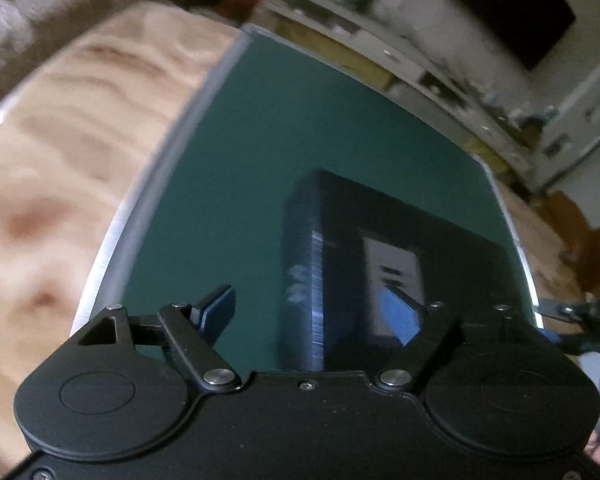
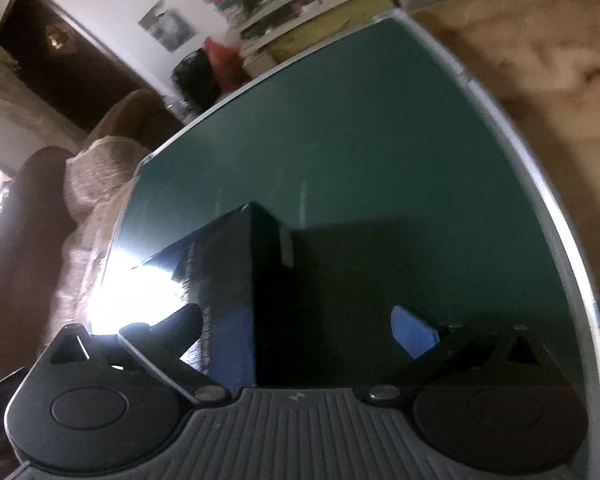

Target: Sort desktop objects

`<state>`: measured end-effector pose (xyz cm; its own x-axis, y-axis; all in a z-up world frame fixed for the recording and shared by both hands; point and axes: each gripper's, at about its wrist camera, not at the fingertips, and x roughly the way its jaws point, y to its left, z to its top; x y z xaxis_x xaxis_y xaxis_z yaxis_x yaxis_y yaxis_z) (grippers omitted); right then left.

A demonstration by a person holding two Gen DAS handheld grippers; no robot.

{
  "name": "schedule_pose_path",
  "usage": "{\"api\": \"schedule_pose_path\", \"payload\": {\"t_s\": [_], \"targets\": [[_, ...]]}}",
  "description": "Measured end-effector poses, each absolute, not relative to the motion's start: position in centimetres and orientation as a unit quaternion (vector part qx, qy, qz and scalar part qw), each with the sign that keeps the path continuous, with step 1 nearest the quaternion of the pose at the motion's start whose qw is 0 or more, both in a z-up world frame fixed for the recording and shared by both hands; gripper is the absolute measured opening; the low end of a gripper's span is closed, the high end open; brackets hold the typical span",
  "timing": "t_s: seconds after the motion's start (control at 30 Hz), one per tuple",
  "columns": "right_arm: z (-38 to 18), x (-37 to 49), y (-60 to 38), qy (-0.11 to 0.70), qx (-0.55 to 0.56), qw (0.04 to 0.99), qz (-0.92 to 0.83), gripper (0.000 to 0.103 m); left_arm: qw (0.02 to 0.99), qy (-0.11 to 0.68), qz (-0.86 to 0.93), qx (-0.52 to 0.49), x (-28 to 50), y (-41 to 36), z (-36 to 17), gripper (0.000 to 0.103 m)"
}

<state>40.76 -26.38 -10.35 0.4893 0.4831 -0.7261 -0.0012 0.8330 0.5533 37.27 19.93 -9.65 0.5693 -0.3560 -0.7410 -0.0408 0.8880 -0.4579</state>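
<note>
One dark box (image 1: 380, 264) stands on the green bench (image 1: 228, 152); the same single box (image 2: 228, 280) shows in the right wrist view on the same bench (image 2: 360, 128), so the count of objects on the bench is one. Two grippers are present: the left gripper (image 1: 312, 314) and the right gripper (image 2: 300, 332), each with two fingers carrying blue pads. Each wrist view shows one television-like dark panel or doorway on the far wall, too blurred to count further.
</note>
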Motion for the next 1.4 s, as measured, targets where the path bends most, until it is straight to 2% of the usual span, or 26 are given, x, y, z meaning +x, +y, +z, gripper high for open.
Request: {"api": "schedule_pose_path", "payload": {"t_s": [0.13,0.4,0.67,1.1,1.4], "targets": [[-10.6,40.8,-24.7,0.499,0.249,0.809,0.188,0.103,0.838,0.482,-0.131,-0.221,38.3,17.9,-11.5,0.082],[-10.8,40.7,-22.6,0.504,0.254,0.794,0.226,0.103,0.841,0.474,-0.137,-0.222,38.4,17.4,-11.9,0.081],[-9.9,39.6,-19.8,0.5,0.157,0.824,0.218,0.103,0.851,0.475,-0.133,-0.181,37.6,15.2,-11.6,0.083],[-6.5,37.2,-19.3,0.459,0.082,0.862,0.201,0.103,0.869,0.452,-0.137,-0.15,35.9,13.2,-7.7,0.087],[-4.5,36.1,-19.2,0.449,0.079,0.868,0.196,0.103,0.876,0.442,-0.134,-0.142,34.4,11.9,-5.3,0.087]]}}
